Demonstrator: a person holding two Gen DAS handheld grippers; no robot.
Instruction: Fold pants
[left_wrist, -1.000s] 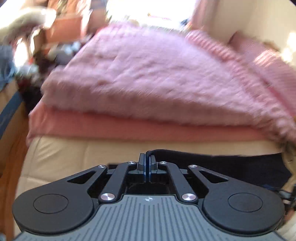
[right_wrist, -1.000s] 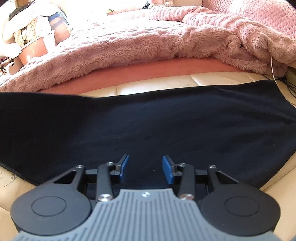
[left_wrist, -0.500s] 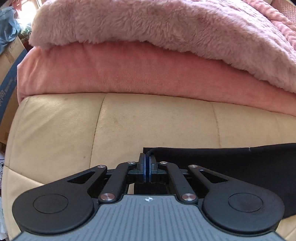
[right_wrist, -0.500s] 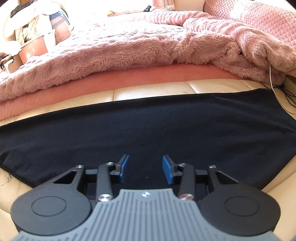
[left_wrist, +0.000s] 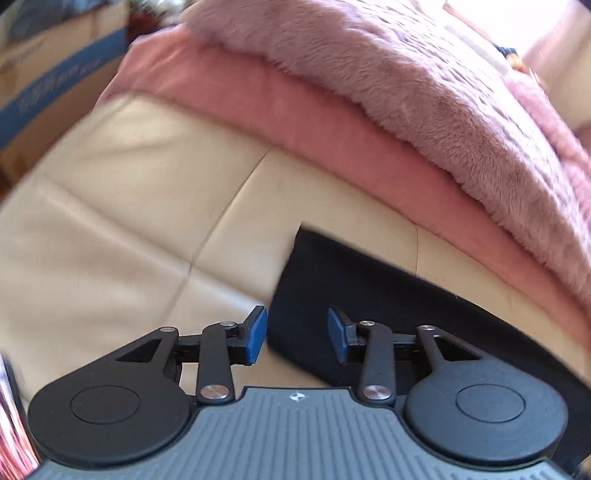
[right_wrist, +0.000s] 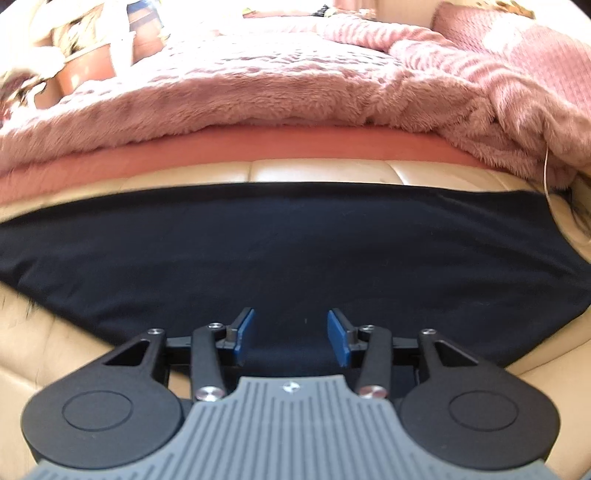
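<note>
Now both jaws are opening: left gripper (left_wrist: 297, 334) over the black pants' (left_wrist: 354, 295) end, right gripper (right_wrist: 291, 334) above them, pinching nothing.

left gripper (left_wrist: 297, 336): opening, let go of pants (left_wrist: 369, 295) | right gripper (right_wrist: 291, 335): opening

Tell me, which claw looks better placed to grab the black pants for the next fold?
Probably the left claw: its jaws are opening right at the corner edge of the black pants, an easy spot to pinch. The right claw, also opening, sits over the flat middle of the cloth with no edge between its fingers.
</note>
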